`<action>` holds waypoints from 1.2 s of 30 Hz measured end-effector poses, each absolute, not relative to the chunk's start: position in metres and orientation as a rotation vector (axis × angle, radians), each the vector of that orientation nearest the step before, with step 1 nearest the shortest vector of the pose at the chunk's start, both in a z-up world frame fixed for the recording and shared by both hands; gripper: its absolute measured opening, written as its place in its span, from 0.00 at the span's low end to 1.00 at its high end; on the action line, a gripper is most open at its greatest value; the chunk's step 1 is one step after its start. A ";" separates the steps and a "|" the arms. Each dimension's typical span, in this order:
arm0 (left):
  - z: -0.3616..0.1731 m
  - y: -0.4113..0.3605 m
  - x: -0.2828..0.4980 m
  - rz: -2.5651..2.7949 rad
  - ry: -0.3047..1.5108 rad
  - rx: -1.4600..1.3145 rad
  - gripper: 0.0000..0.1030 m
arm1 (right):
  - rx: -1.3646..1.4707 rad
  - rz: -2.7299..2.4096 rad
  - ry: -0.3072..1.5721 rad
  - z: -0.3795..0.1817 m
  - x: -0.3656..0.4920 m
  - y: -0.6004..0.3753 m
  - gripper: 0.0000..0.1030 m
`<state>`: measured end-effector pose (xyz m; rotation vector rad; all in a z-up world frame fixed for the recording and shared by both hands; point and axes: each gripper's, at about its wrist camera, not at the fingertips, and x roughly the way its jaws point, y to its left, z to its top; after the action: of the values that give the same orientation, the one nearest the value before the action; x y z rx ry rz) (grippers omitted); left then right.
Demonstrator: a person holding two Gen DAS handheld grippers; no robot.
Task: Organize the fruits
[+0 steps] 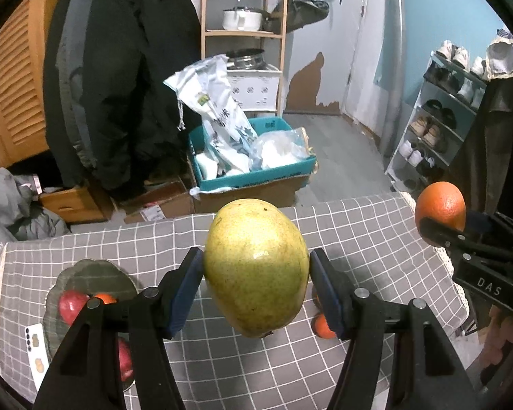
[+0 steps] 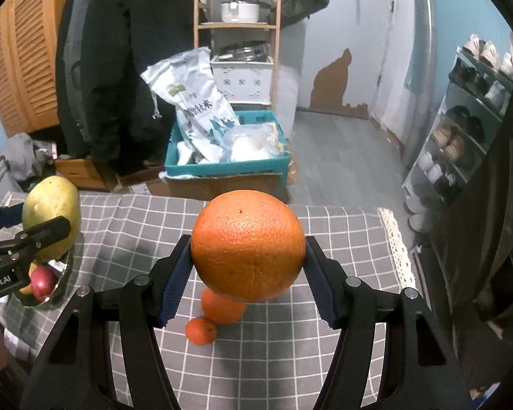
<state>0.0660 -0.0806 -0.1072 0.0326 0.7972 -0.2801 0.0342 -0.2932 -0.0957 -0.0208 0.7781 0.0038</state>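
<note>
Two fruits are hanging above the checked tablecloth point(image 2: 325, 239): my left gripper point(image 1: 256, 273) is clamping a green mango point(image 1: 256, 266), my right gripper point(image 2: 248, 266) is squeezing a large orange point(image 2: 248, 244). Two smaller oranges point(image 2: 222, 305) are lying below, near the fruit plate point(image 1: 95, 270).

Dark coat point(image 1: 119, 68) hangs beside wooden shelf point(image 1: 244, 34)

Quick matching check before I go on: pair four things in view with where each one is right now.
Things:
1. mango
2. large orange
3. small orange
4. red apple

Places:
A. on the glass plate
B. clamped in the right gripper
C. lying on the checked tablecloth
D. clamped in the left gripper

Pairs: 1-D, 2-B, 3-C, 4-A
</note>
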 end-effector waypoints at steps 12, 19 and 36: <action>-0.094 -0.052 0.056 -0.250 0.762 0.004 0.63 | -0.037 0.057 0.744 -0.078 0.036 -0.268 0.62; -0.095 -0.030 0.053 -0.206 0.760 -0.018 0.63 | -0.042 0.101 0.744 -0.077 0.046 -0.242 0.62; -0.100 0.043 0.048 -0.086 0.756 -0.087 0.63 | -0.079 0.233 0.756 -0.076 0.070 -0.160 0.62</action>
<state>0.0477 0.0428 -0.0997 -0.0871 0.7557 -0.0860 0.0700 -0.1595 -0.0764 -0.0787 0.7559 0.2334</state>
